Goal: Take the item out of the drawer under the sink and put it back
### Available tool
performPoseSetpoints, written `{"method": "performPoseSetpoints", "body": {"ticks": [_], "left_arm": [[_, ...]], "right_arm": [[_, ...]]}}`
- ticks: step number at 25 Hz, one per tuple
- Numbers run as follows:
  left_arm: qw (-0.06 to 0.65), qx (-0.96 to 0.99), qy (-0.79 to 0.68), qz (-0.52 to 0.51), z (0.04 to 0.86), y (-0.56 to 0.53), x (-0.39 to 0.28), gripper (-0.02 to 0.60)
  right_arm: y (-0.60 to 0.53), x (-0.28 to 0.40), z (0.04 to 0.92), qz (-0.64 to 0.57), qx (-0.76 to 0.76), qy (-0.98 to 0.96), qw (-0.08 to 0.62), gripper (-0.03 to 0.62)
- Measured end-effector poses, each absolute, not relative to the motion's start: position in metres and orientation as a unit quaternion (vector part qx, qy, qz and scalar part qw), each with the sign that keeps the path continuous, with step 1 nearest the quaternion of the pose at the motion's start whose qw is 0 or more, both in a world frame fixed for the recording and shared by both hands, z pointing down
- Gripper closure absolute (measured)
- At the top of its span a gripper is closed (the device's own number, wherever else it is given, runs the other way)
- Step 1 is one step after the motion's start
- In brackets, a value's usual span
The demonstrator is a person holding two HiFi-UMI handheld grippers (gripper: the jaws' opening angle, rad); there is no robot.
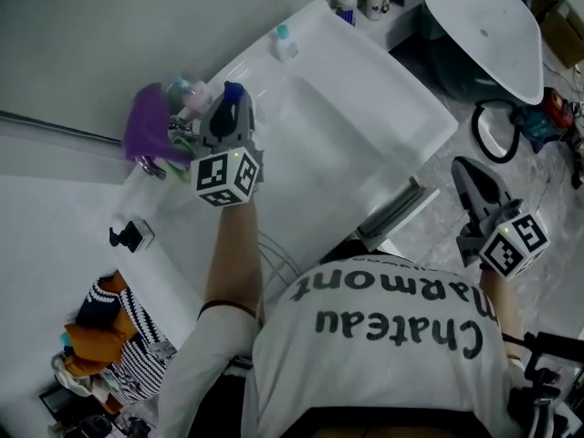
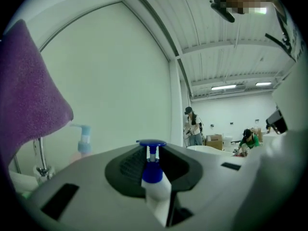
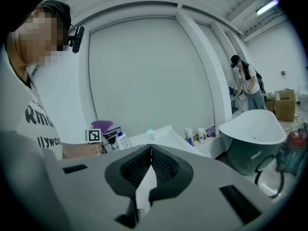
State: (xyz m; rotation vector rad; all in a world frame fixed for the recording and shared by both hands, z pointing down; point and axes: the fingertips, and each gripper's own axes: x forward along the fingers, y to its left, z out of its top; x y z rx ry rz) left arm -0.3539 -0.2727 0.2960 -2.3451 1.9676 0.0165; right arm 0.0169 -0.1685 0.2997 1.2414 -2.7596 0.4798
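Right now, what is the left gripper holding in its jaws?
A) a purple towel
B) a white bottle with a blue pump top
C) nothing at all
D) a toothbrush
B: the left gripper view shows the white pump bottle standing between the jaws of the left gripper, its blue top poking up above them.

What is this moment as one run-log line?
left gripper: shut on pump bottle | right gripper: shut, empty | place: beside purple towel
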Motion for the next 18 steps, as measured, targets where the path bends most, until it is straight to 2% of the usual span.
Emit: {"method": "performPoseSetpoints", "body": {"ticks": [18], "left_arm": [[0.041, -0.745, 0.666, -0.025, 0.306, -0.317, -0.383, 0.503]], "right_arm": [[-0.149, 0.049, 0.306, 0.149, 0.455, -0.875, 0.064, 0.583]]}}
